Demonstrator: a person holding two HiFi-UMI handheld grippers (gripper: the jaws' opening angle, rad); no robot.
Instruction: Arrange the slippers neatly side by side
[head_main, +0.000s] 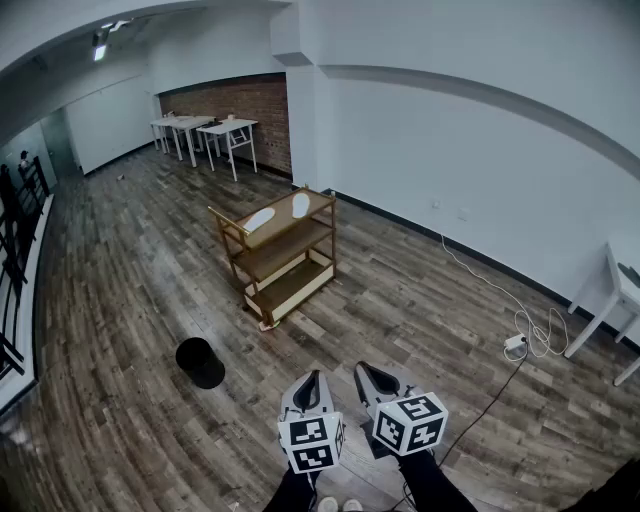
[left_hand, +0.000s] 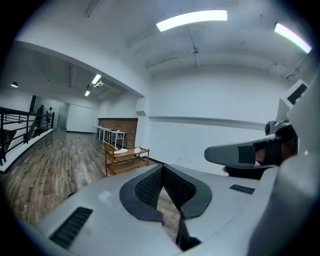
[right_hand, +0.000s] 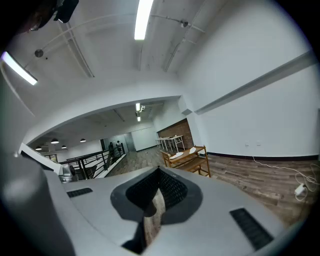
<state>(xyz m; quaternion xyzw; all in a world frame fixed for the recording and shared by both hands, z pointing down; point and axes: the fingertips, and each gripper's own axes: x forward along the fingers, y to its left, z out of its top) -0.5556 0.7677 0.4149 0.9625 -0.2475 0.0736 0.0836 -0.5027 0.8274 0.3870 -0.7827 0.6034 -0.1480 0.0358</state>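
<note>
Since the white slippers are seen splayed on the distant wooden cart, nothing is judged done; left gripper and right gripper are held clenched, empty.

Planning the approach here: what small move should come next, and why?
Probably step toward the wooden cart: the two white slippers lie apart on top of it, far beyond the left gripper and right gripper, both shut and empty.

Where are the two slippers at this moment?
In the head view, the left slipper and the right slipper lie apart on the top shelf of the wooden rack, mid-floor, near the white wall.
</note>
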